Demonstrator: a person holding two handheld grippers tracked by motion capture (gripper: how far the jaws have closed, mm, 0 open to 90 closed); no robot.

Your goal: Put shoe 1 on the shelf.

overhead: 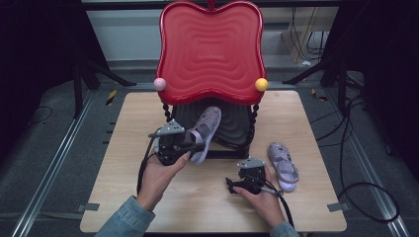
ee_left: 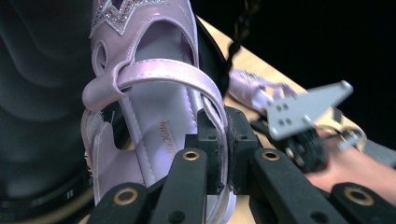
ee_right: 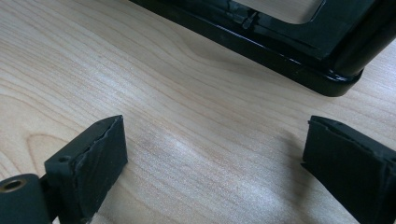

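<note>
While the left gripper (overhead: 190, 146) clamps the heel edge of a glossy lilac strapped sandal (overhead: 206, 129), tipped toward the black lower shelf (overhead: 232, 126) at twelve o'clock, seemingly for shelving, the right gripper (overhead: 236, 184) rests with jaws apart.

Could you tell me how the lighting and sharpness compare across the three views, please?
High view: even light on the table, dark surroundings, slightly soft overall. Left gripper view: the lilac sandal is sharp with sheen on its strap, the background black, the right gripper behind blurred. Right gripper view: bright wood grain is crisp, the near fingers soft-edged, with faint shadows.
</note>
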